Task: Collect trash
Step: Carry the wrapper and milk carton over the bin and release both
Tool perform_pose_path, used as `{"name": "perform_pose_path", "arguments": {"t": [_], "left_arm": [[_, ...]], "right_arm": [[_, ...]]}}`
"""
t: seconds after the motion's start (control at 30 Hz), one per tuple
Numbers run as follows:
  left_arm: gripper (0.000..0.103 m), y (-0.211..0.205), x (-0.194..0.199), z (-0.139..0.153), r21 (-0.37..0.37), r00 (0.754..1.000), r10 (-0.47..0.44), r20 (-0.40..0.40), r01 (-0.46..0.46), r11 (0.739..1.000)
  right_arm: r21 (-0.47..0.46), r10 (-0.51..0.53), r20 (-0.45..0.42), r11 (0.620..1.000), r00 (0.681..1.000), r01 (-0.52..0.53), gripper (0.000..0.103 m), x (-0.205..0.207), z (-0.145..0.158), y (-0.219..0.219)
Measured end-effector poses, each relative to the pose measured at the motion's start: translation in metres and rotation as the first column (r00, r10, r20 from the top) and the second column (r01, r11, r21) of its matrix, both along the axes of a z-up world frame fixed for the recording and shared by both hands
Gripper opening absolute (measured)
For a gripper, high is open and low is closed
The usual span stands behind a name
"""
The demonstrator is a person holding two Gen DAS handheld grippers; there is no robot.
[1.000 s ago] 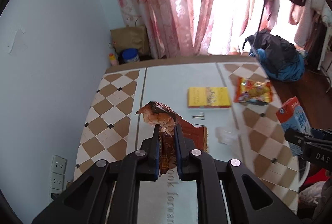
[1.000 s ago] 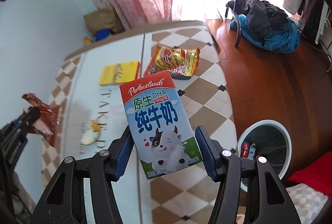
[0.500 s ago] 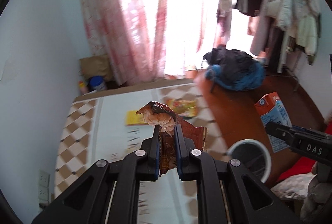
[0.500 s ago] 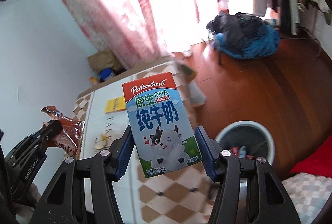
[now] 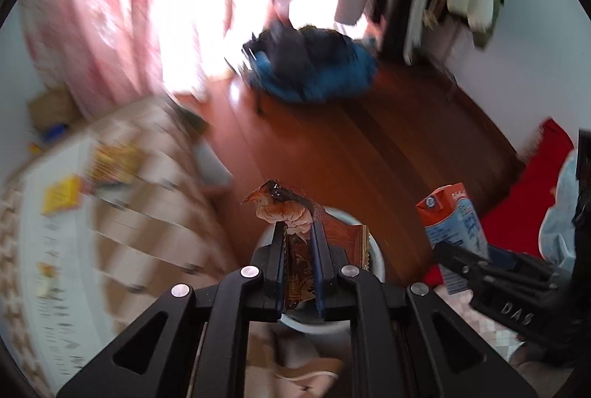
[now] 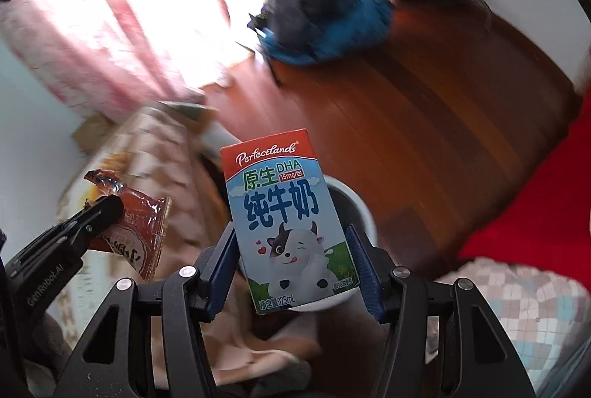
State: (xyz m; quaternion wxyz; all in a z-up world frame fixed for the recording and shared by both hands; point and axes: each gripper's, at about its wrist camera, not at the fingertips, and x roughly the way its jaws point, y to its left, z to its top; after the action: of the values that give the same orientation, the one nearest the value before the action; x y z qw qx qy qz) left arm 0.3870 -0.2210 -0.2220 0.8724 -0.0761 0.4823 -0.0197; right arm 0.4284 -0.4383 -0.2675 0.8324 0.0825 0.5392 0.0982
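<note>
My left gripper [image 5: 298, 232] is shut on a crumpled brown snack wrapper [image 5: 286, 211], which also shows in the right wrist view [image 6: 136, 232]. My right gripper [image 6: 291, 243] is shut on a blue and red milk carton [image 6: 284, 220], seen from the side in the left wrist view [image 5: 452, 224]. Both grippers hang over a white round trash bin [image 5: 375, 263] on the floor; the wrapper and carton hide most of it. In the right wrist view its rim [image 6: 364, 213] curves behind the carton.
The tiled table [image 5: 122, 224] lies to the left with a yellow box [image 5: 61, 195] and an orange snack bag [image 5: 114, 163], blurred. Blue and black clothes [image 5: 314, 69] lie heaped on the wooden floor. A red cloth [image 6: 535, 213] is at right.
Both grippers have swung right, away from the table and over the trash bin. Each keeps its hold on its item.
</note>
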Motion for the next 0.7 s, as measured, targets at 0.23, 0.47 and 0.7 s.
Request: {"name": "perform_pose_path", "arguments": {"t": [0.23,0.47,0.7], "left_arm": [[0.016,-0.022,0.057,-0.100,-0.039,0.965,-0.049,-0.259,0.040,0.998],[0.089,-0.016,0.071,-0.134,0.014,0.944,0.007,-0.329,-0.003,1.000],[0.096,-0.002,0.054,-0.134,0.088,0.941,0.061,-0.332,-0.034,0.996]], "right_arm": [[0.021,-0.062,-0.187,0.998,0.980,0.067,0.060,0.030,-0.111,-0.035],[0.019,-0.033,-0.264,0.999,0.964,0.039,0.061,0.062,-0.171,-0.024],[0.016,-0.046,-0.278,0.998,0.959,0.053,0.102,0.069,-0.178,-0.014]]}}
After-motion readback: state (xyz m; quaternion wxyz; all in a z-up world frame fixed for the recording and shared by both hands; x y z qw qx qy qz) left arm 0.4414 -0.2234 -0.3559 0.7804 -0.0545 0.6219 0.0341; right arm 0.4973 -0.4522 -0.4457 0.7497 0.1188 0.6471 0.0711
